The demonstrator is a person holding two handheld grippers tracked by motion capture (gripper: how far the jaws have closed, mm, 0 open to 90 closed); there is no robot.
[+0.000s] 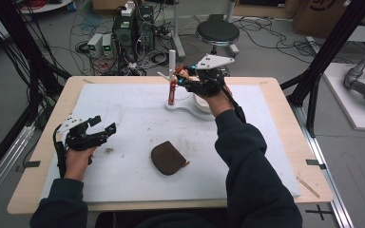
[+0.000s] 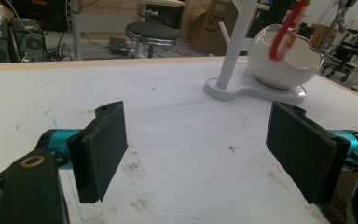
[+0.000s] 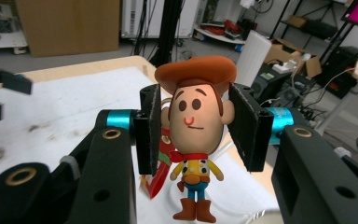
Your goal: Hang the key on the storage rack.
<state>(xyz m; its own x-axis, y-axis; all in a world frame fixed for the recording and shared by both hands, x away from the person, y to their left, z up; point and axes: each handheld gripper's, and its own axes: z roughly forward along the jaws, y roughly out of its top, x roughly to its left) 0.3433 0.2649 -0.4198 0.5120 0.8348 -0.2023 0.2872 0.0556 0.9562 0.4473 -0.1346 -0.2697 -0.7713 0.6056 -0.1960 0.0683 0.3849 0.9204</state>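
Observation:
My right gripper point(image 1: 184, 77) is raised over the far middle of the table, shut on a cowboy figure point(image 1: 182, 71) with a brown hat. In the right gripper view the pads point(image 3: 150, 126) press both sides of the cowboy figure's point(image 3: 198, 128) head, and a red strap point(image 3: 160, 175) hangs behind it. The red strap point(image 1: 172, 90) dangles beside a white peg stand point(image 1: 172, 59). A white bowl point(image 2: 284, 65) sits on the stand's base point(image 2: 242, 91). My left gripper point(image 1: 103, 124) rests at the left, open and with nothing between its fingers point(image 2: 100, 154). A brown pouch point(image 1: 168, 157) lies mid-table.
A white mat point(image 1: 123, 114) covers most of the wooden table point(image 1: 52, 118). Beyond the far edge stand a black stool point(image 1: 217, 31) and computer boxes point(image 1: 133, 28) among cables. Black frame posts point(image 1: 323, 57) rise at both sides.

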